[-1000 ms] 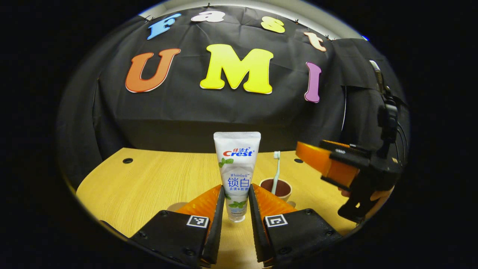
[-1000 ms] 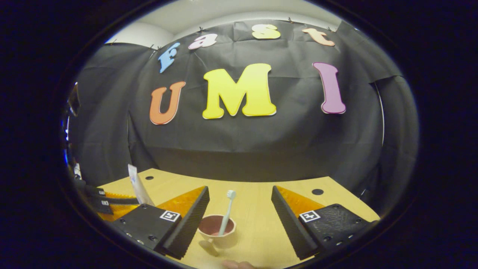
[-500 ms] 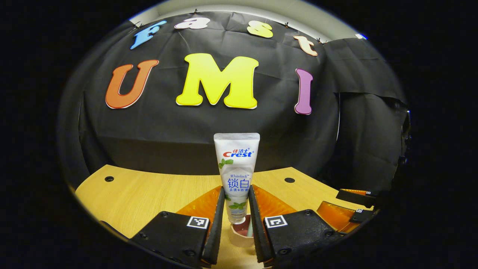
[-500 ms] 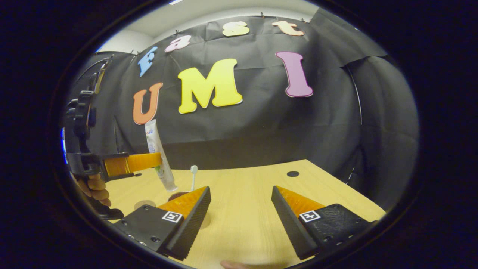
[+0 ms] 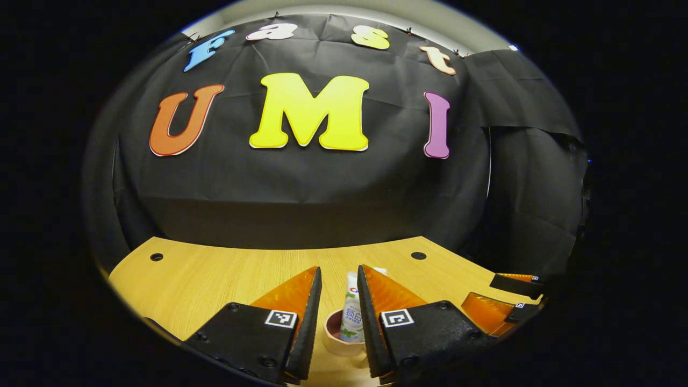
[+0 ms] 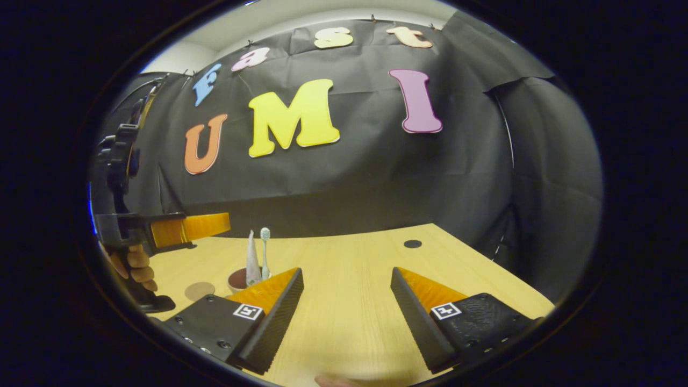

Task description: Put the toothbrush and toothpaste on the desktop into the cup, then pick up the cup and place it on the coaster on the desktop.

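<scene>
The toothpaste (image 5: 352,317) stands upright in the cup (image 5: 333,339) beside the toothbrush (image 6: 264,252), toward the worktop's (image 6: 349,301) near left corner, and a round coaster (image 6: 199,291) lies just left of the cup. The left gripper (image 5: 339,317) hangs above the cup, jaws slightly apart, the tube between them untouched. The right gripper (image 6: 346,312) hovers over bare worktop with jaws wide apart.

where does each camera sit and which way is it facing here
Left gripper view: rides the left tongs, above the cup, looking over the toothpaste between its fingers toward the wall.
Right gripper view: rides the right tongs, over the desktop; at its left edge the other tongs and a hand.
Shared: cup, toothpaste, desktop; the toothbrush stands in the cup.
</scene>
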`<act>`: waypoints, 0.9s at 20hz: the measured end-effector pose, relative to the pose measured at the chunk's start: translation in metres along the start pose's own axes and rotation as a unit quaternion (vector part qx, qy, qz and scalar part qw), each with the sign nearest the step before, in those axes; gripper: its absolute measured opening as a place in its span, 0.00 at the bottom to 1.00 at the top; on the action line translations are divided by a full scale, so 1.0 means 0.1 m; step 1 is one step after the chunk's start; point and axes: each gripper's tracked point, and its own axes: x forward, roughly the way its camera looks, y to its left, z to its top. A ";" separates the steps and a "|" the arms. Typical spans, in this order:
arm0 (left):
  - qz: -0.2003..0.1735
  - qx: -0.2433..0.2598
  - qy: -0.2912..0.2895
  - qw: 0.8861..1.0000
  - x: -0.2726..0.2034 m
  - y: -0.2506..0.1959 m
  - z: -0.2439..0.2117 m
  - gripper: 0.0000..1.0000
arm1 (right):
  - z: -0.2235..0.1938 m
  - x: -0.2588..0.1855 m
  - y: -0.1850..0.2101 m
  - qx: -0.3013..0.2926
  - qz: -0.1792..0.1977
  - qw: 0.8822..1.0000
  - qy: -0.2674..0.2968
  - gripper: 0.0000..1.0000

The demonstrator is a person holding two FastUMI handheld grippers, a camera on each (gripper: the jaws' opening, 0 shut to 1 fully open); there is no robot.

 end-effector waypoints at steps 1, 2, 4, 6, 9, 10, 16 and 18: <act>-0.001 -0.003 0.004 1.000 -0.03 0.02 -0.02 0.43 | 0.02 -0.02 0.04 -0.002 0.001 1.000 0.000 0.97; -0.003 -0.007 0.010 1.000 -0.07 0.02 -0.04 0.43 | 0.02 -0.05 0.08 -0.005 0.000 1.000 0.000 0.97; -0.002 -0.014 0.012 1.000 -0.20 0.08 -0.04 0.43 | 0.04 -0.10 0.16 -0.013 -0.003 1.000 0.000 0.97; -0.002 -0.022 0.009 1.000 -0.34 0.13 -0.03 0.43 | 0.02 -0.14 0.28 -0.023 -0.002 1.000 0.006 0.97; 0.012 -0.021 -0.004 1.000 -0.58 0.31 -0.03 0.45 | -0.03 -0.18 0.52 -0.027 0.012 0.999 0.023 0.97; 0.022 -0.014 -0.006 1.000 -0.67 0.40 -0.06 0.47 | -0.10 -0.19 0.59 -0.027 0.014 0.999 0.034 0.97; 0.062 0.002 -0.022 0.998 -1.17 0.70 -0.24 0.51 | -0.45 -0.13 1.00 -0.053 0.023 0.994 0.098 0.97; 0.067 0.007 -0.026 0.997 -1.32 0.77 -0.29 0.52 | -0.53 -0.06 1.13 -0.054 0.028 0.992 0.115 0.97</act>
